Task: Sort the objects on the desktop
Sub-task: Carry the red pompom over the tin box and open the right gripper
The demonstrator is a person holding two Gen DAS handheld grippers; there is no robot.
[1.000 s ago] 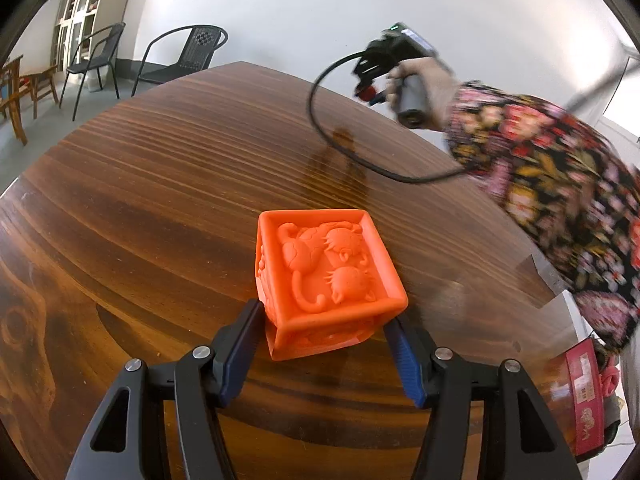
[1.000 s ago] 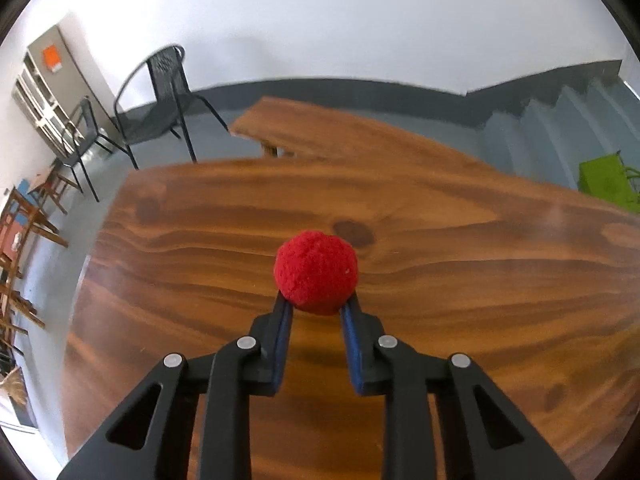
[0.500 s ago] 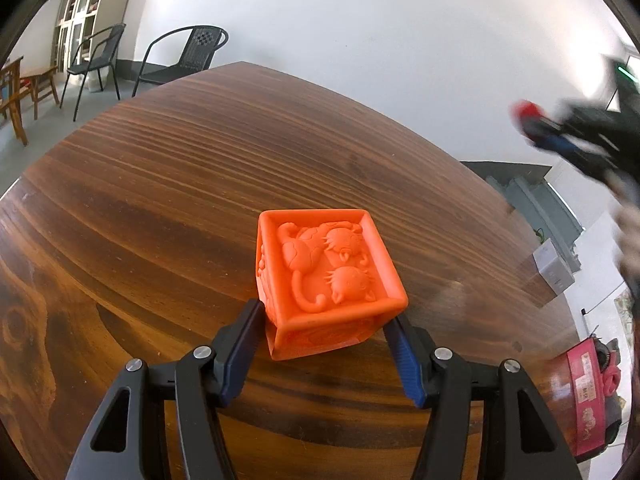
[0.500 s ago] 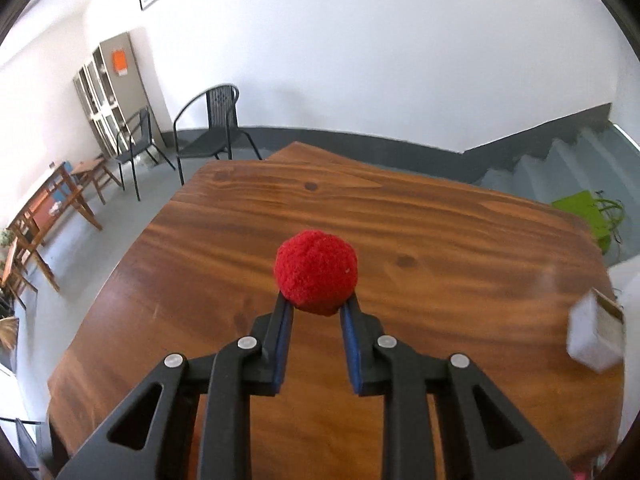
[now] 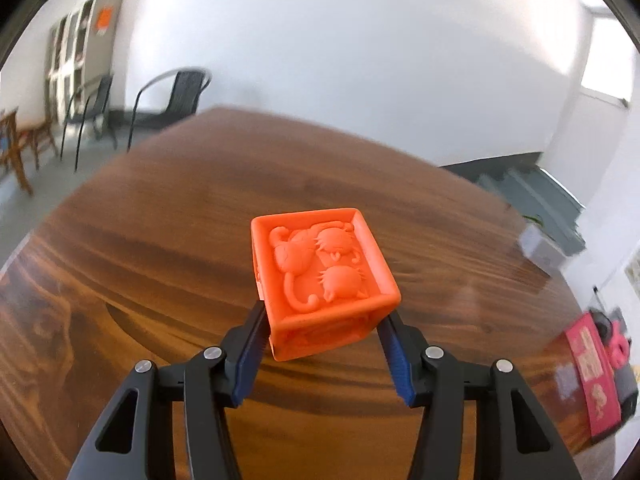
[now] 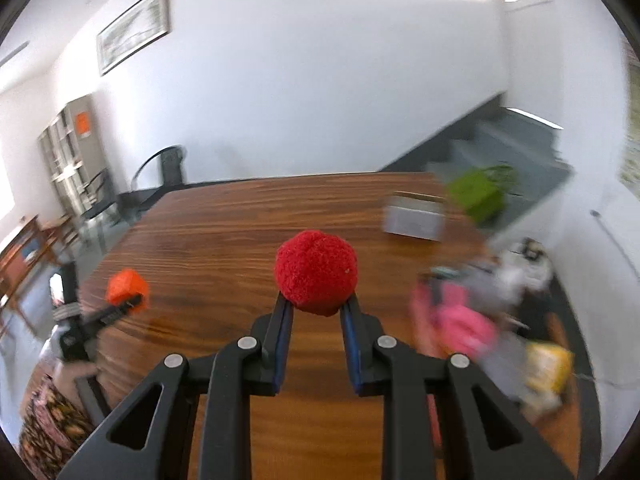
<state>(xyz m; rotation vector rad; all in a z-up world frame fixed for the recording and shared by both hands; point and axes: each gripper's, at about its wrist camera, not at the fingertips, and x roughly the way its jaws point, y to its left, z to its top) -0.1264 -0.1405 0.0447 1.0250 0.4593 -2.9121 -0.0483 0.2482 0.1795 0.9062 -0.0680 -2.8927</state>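
You lifted the orange cube off the wooden table since the earlier frame, where it sat on the surface; your left gripper had its blue pads clamped on the cube's lower sides, holding it above the tabletop. Your right gripper swung toward the right end of the table, its fingers pinched narrowly on the red pompom, also held in the air. Far right on the table stood a grey box.
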